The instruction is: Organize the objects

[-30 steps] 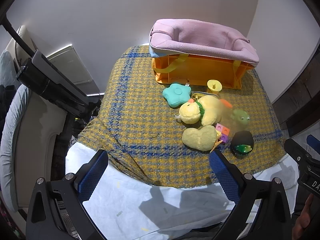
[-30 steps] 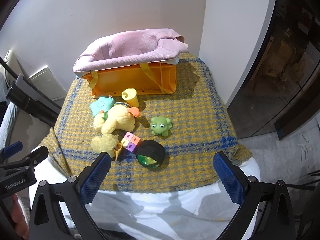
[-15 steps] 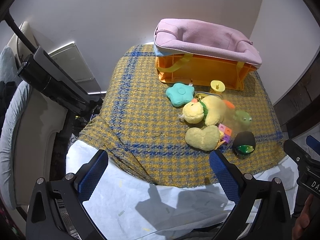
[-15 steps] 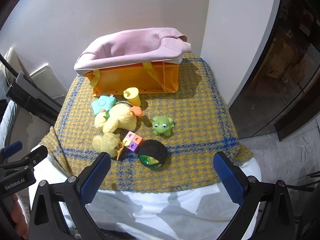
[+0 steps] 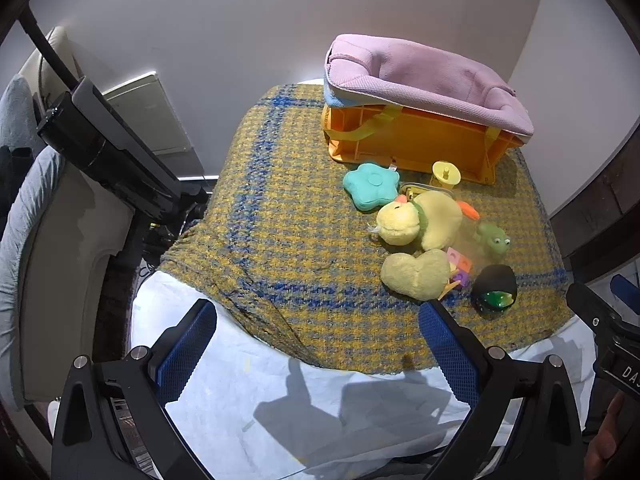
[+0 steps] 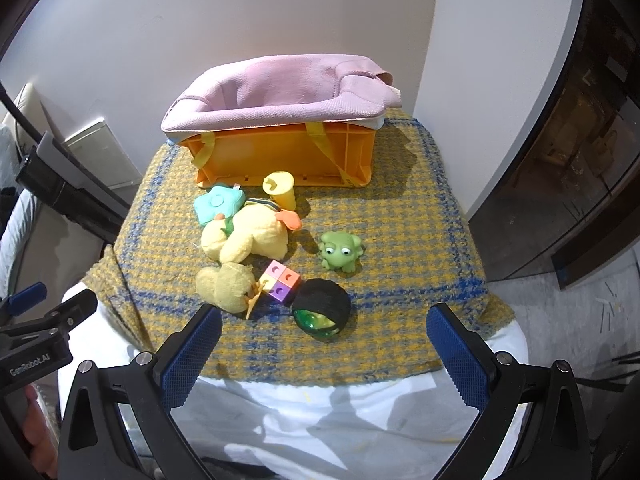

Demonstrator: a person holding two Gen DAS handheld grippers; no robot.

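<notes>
The toys lie loose in a cluster on the plaid cloth (image 6: 400, 216), just in front of the orange crate (image 6: 280, 156), which looks like their destination: a duck (image 6: 248, 236), teal star (image 6: 218, 202), yellow cup (image 6: 280, 190), frog (image 6: 340, 250), block (image 6: 280, 280), black ball (image 6: 322, 308) and a second plush (image 6: 226, 286). A pink bag (image 6: 280, 92) drapes over the crate's top and appears to line it, though the interior is hidden. Left gripper (image 5: 320, 344) and right gripper (image 6: 324, 344) hover short of the cloth edge, jaws spread wide and empty, nothing yet collected.
</notes>
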